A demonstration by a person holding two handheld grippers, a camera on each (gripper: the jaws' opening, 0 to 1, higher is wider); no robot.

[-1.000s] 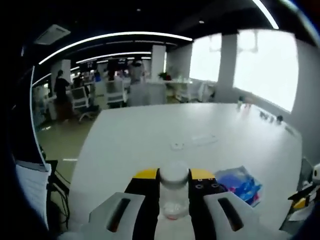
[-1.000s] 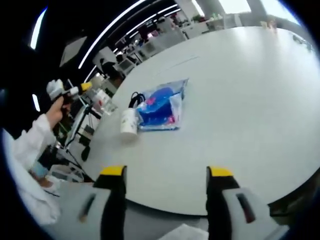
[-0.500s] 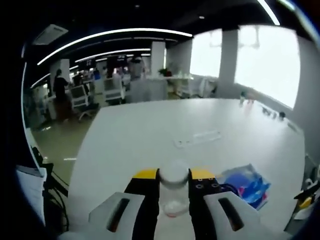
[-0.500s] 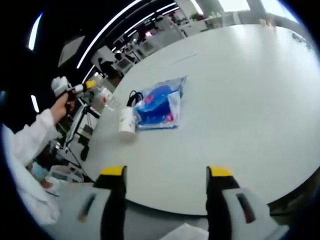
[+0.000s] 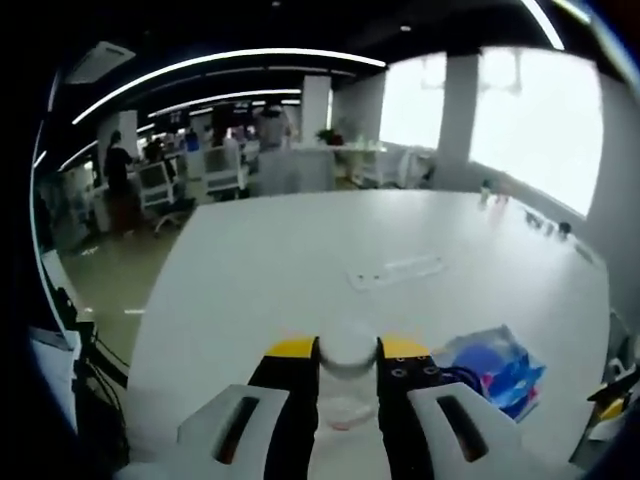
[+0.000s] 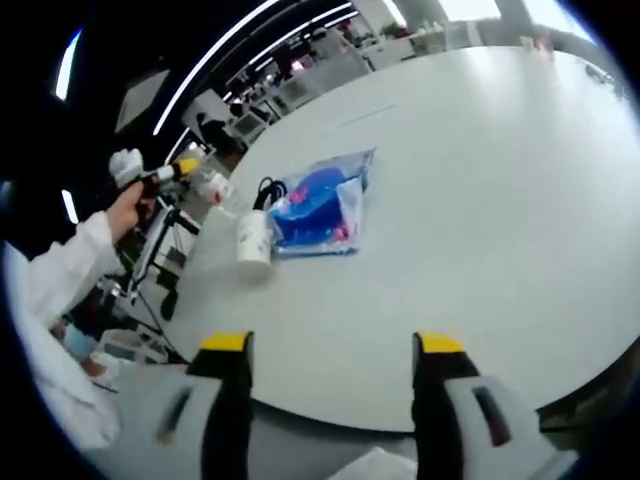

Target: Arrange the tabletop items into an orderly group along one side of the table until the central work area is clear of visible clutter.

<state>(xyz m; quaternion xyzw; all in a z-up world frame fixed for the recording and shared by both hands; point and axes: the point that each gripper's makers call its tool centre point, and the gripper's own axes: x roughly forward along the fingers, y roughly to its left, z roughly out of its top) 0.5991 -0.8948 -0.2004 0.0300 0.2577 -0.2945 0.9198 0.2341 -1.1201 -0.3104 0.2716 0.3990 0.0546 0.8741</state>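
The left gripper (image 5: 347,375) has its jaws squeezed on a clear jar (image 5: 347,372) and holds it up over the white worktop (image 5: 300,260). A blue bag (image 5: 495,367) lies to the right. In the right gripper view, a white cup (image 6: 253,243) lies just beside that blue bag. The right gripper (image 6: 333,352) has its jaws wide apart with nothing between them.

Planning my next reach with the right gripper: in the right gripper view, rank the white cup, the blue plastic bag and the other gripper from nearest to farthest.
1. White cup, lying on the table, ahead and left of the right gripper.
2. Blue plastic bag, just beyond the cup on its right.
3. Left gripper, far left past the table edge, holding a clear jar.
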